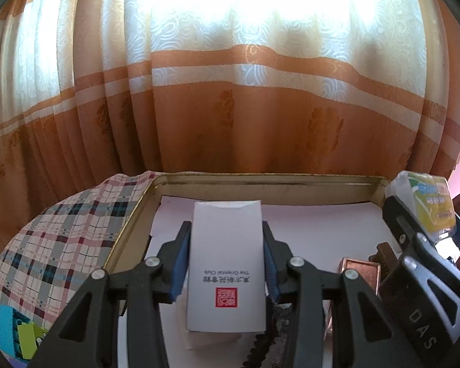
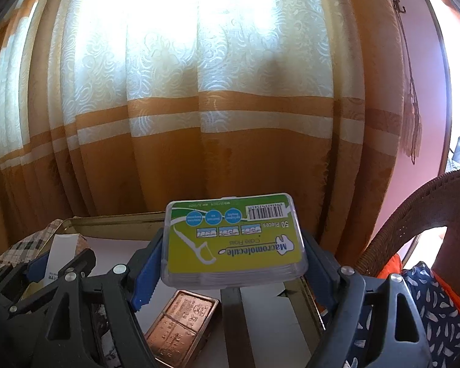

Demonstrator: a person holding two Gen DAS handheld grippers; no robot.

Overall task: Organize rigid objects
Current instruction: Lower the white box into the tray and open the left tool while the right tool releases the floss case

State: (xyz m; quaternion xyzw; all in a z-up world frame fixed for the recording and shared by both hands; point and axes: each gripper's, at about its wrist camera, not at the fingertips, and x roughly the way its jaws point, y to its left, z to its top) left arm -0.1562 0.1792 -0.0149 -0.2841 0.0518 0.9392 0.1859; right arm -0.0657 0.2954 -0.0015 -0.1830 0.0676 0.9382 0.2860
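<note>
sunlight glows through a cream and orange curtain [image 1: 230, 98] that fills the whole background, its lower band a deep orange with a flower pattern. in front of it sits a shallow gold-rimmed tin tray [image 1: 260, 181] lined with white, and to its left a plaid cloth [image 1: 61, 239] covers the surface it rests on.

the left hand-held gripper [image 1: 227, 263] is clamped on a white card box [image 1: 227, 263], its blue pads [image 1: 181, 263] pressing both long sides. the box is held over the tray's left part, with a red seal and small upside-down print on its upper face.

the right hand-held gripper [image 2: 233, 245] grips a clear plastic floss pick case [image 2: 234, 242] with a green and yellow label, "50 pieces" and a barcode reading upside down. the case is held flat above the tray's right part, blue pads tight against its two short ends. from the left wrist view the same case shows at the far right, raised above the tray rim.

below the case, on the white liner, lies a copper-coloured embossed tin [image 2: 181, 325], tilted diagonally. beside it on the right a dark flat strip [image 2: 234, 322] runs toward the camera; i can't tell what it is.

to the right a brown wicker chair [image 2: 414, 211] curves past the tray.
</note>
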